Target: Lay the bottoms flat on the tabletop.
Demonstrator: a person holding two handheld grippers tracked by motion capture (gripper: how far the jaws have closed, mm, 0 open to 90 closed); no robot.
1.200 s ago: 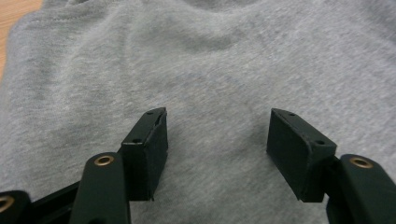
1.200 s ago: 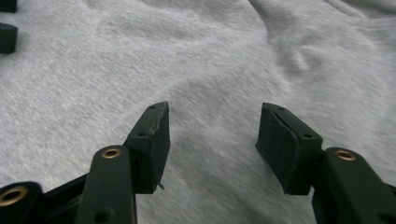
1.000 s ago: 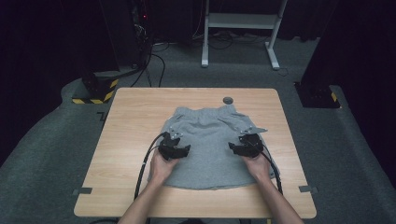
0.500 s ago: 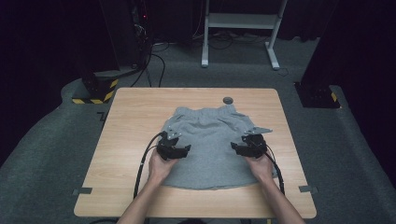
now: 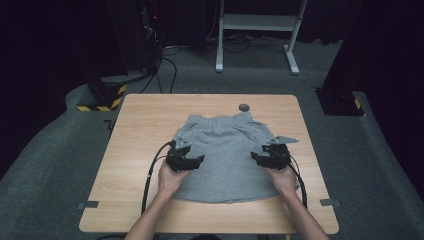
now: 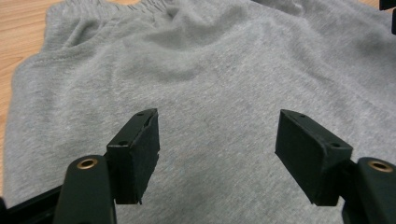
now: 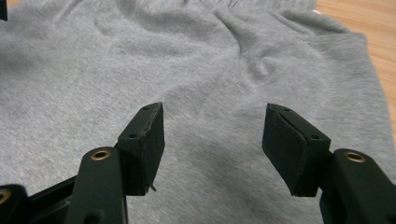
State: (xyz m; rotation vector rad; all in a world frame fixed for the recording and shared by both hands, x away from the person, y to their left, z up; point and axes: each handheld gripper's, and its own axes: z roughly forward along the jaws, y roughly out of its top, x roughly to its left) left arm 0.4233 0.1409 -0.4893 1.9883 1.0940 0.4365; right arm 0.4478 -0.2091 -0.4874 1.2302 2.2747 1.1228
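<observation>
- The table (image 5: 135,150) is light wood, its long sides running left to right, and it stands on grey carpet with dark equipment and a white frame beyond its far edge.
- The grey shorts (image 5: 225,150) lie flat on the table, a little right of its middle – the gathered waistband is at the far side and the leg hems (image 5: 220,199) reach toward the near edge. The cloth is mostly smooth, with soft creases below the waistband; in the left gripper view (image 6: 210,70) and the right gripper view (image 7: 210,56) the same grey knit spreads out beyond the jaws.
- The person's two forearms come in from the near edge, and each hand holds a gripper over the shorts.
- The left gripper (image 5: 190,162) sits over the left part of the shorts, with a black cable looping back toward the near edge. Its jaws have just been opening and now stand wide apart, nothing between them – only the flat cloth shows beyond the gap (image 6: 217,144).
- The right gripper (image 5: 264,157) sits over the right part of the shorts, near the right side seam, with a grey three-cornered plate on top. Its jaws are also wide apart and grip nothing (image 7: 212,140).
- A small dark round disc (image 5: 244,107) lies on the table just past the waistband, near the far edge.
</observation>
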